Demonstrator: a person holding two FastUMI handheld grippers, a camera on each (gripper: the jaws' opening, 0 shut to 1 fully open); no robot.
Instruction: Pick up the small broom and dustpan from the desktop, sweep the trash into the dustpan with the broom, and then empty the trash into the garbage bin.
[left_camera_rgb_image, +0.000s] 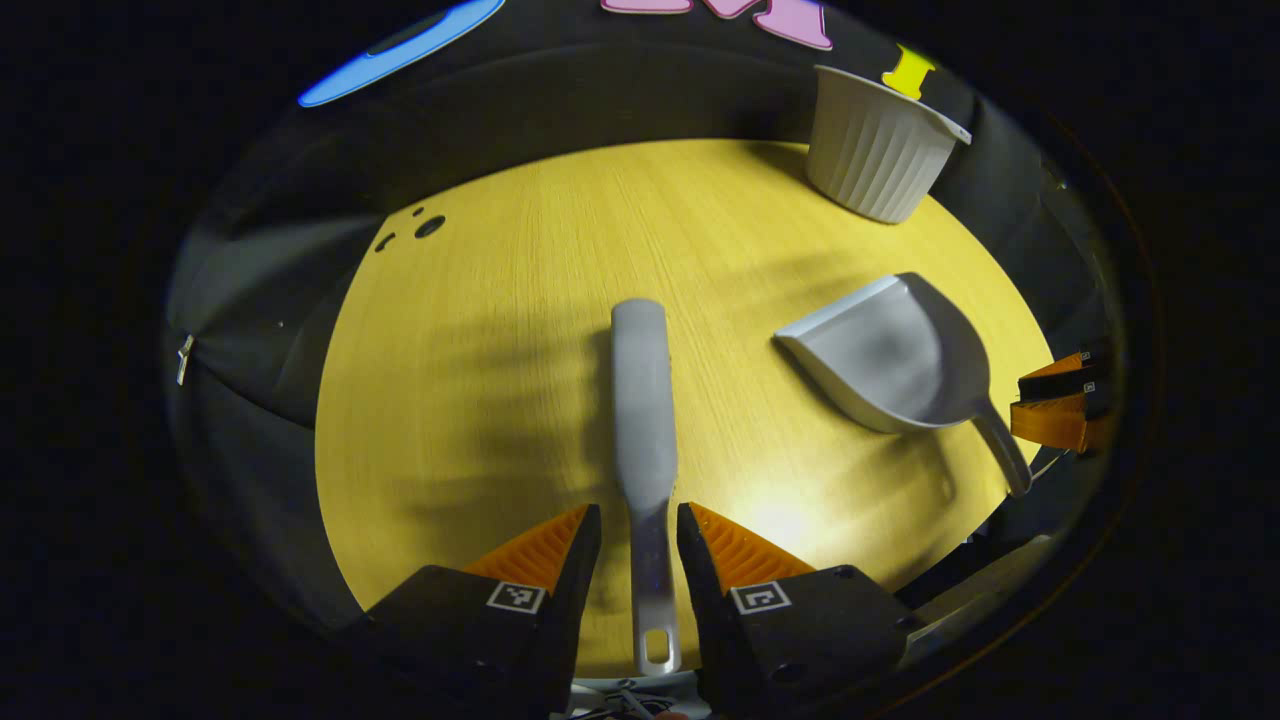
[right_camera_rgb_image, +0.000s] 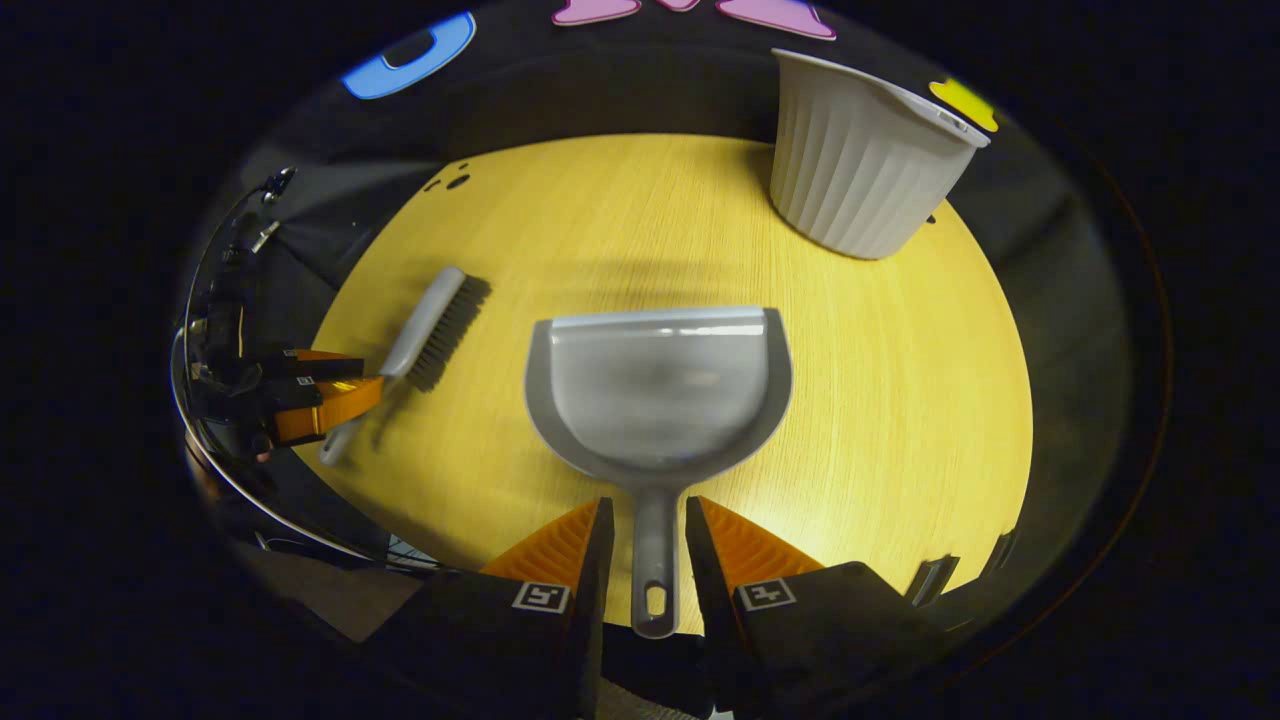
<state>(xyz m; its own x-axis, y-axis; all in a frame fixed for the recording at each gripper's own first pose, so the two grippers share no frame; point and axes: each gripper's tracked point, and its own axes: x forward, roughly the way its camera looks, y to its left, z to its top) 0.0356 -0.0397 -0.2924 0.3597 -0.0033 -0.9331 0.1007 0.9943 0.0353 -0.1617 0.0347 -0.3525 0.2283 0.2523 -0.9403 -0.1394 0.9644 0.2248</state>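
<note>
A small grey broom (left_camera_rgb_image: 642, 400) lies on the yellow wooden table (left_camera_rgb_image: 480, 420), its handle pointing back between the fingers of my left gripper (left_camera_rgb_image: 638, 512). Those fingers stand open on either side of the handle with narrow gaps. The grey dustpan (right_camera_rgb_image: 660, 390) rests flat with its mouth facing away. Its handle runs between the open fingers of my right gripper (right_camera_rgb_image: 648, 505). In the right gripper view the broom (right_camera_rgb_image: 435, 325) shows bristles down, with the left gripper (right_camera_rgb_image: 325, 400) around its handle. In the left gripper view the dustpan (left_camera_rgb_image: 890, 355) sits to the right, near the right gripper (left_camera_rgb_image: 1062, 400).
A white ribbed garbage bin (right_camera_rgb_image: 865, 160) stands upright at the table's far right edge, also seen as the bin (left_camera_rgb_image: 880, 145). A few small dark specks (left_camera_rgb_image: 428, 226) lie at the far left of the table. Black cloth walls surround the table.
</note>
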